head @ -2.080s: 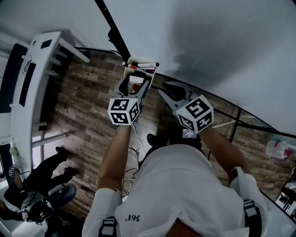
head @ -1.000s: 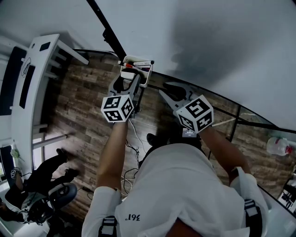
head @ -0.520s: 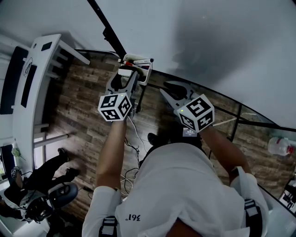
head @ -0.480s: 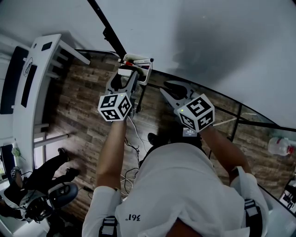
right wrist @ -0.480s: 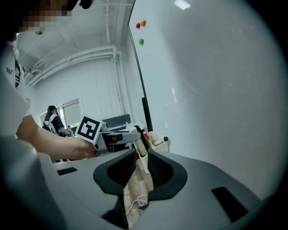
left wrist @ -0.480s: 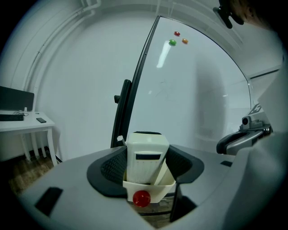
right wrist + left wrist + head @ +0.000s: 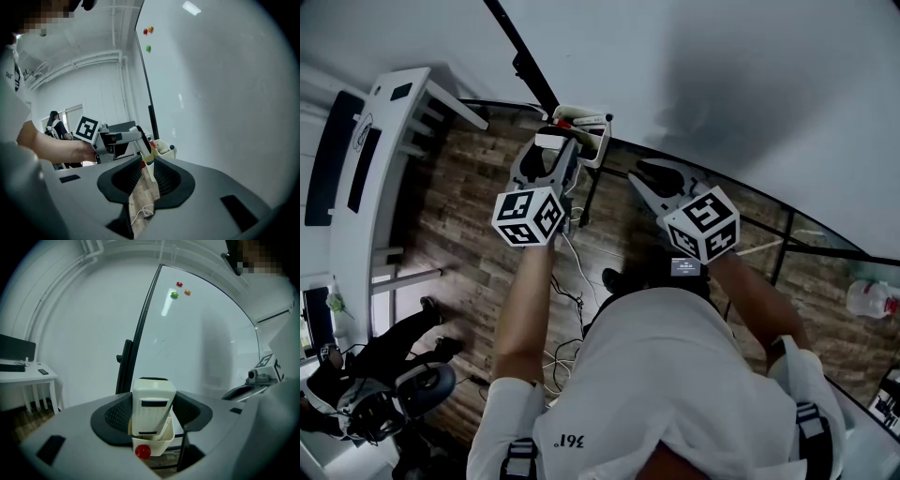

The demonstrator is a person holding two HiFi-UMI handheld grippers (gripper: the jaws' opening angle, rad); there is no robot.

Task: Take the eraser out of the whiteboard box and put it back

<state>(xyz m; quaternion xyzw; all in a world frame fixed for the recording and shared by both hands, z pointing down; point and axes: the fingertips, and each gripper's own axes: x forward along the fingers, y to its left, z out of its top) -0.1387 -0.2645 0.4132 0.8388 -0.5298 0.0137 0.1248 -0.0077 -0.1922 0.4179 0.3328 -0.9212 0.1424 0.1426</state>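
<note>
A cream eraser [image 7: 151, 404] sits between the pads of my left gripper [image 7: 151, 412], which is shut on it. It hangs just above the small white whiteboard box [image 7: 154, 445], where a red marker cap [image 7: 142, 452] shows. In the head view the left gripper [image 7: 551, 155] holds the eraser [image 7: 551, 141] beside the box [image 7: 589, 129] at the whiteboard's lower edge. My right gripper [image 7: 652, 178] hovers to the right of the box. In its own view the right gripper [image 7: 143, 180] is open, with only floor between its jaws, and the box [image 7: 161, 147] lies ahead.
The whiteboard [image 7: 722, 84] fills the upper part of the head view, with coloured magnets [image 7: 179, 289] high on it. A white desk [image 7: 366, 159] stands at left. A seated person [image 7: 384, 375] is at lower left, cables [image 7: 572, 281] lie on the wooden floor, and a bottle [image 7: 867, 300] is at right.
My left gripper has risen with the eraser, which now stands above the box rather than down in it. The right gripper has stayed where it was.
</note>
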